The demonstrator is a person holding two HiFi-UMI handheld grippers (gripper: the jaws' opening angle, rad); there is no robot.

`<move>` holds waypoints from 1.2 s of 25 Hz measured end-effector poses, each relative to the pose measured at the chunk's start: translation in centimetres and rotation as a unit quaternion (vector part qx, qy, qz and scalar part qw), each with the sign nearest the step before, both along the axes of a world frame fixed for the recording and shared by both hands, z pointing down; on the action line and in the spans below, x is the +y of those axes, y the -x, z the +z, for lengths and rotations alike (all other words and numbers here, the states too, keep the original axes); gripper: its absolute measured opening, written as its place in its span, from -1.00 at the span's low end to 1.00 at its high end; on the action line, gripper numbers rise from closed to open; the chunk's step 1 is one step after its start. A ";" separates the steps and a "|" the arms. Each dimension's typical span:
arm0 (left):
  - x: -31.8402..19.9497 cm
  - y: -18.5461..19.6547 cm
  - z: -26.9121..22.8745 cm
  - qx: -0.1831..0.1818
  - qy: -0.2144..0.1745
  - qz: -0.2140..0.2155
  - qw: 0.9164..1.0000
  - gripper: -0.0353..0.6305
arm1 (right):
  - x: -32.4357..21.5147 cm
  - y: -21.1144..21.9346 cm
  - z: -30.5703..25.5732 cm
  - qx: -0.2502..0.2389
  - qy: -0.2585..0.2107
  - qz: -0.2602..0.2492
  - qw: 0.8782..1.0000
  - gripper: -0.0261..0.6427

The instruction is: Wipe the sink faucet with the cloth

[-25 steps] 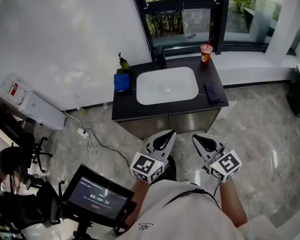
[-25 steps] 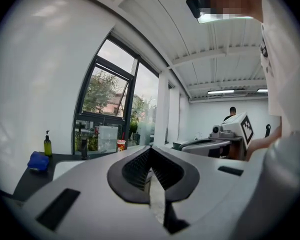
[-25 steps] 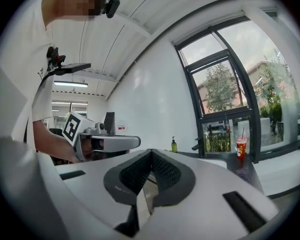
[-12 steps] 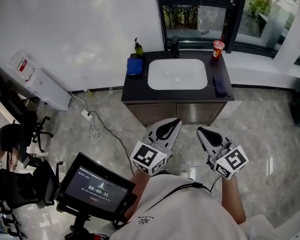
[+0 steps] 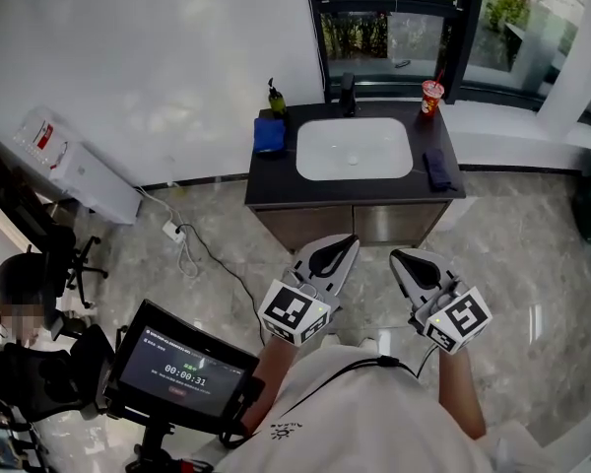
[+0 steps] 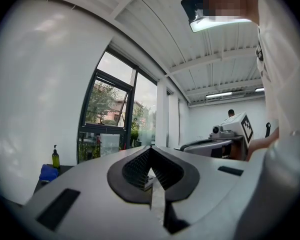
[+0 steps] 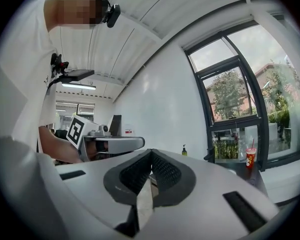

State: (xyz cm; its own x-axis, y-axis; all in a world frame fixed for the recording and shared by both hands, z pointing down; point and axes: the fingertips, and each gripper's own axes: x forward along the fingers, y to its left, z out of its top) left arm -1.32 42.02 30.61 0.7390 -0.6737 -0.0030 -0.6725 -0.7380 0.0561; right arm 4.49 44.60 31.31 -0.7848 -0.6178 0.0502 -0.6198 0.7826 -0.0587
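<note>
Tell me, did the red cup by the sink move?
No. The red cup stands at the same back right corner of the counter, just right of the faucet. Only the whole view has shifted.

White sink [image 5: 355, 149] in a black counter [image 5: 276, 180]. The faucet [image 5: 348, 95] at its 12 o'clock is black, the cup [image 5: 431, 97] at 1 o'clock red. At 9 o'clock lies a bright blue cloth [image 5: 269, 134], at 3 o'clock a navy cloth [image 5: 436, 169]. The left hand-held gripper [image 5: 353, 239] and right hand-held gripper [image 5: 394, 256] are grey with black-and-white marker cubes.
</note>
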 end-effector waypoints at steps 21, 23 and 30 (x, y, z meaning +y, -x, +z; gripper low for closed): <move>-1.1 0.2 0.4 0.002 0.000 0.008 1.000 -0.91 | -1.2 -0.9 0.7 0.017 -0.007 0.035 0.999 -0.91; -0.9 0.1 0.4 0.002 -0.001 0.008 1.000 -0.91 | -1.0 -1.0 0.7 0.017 -0.007 0.035 0.999 -0.91; -1.0 -0.2 0.1 -0.003 -0.005 0.015 1.000 -0.91 | -1.1 -1.0 0.4 0.009 -0.013 0.038 0.999 -0.91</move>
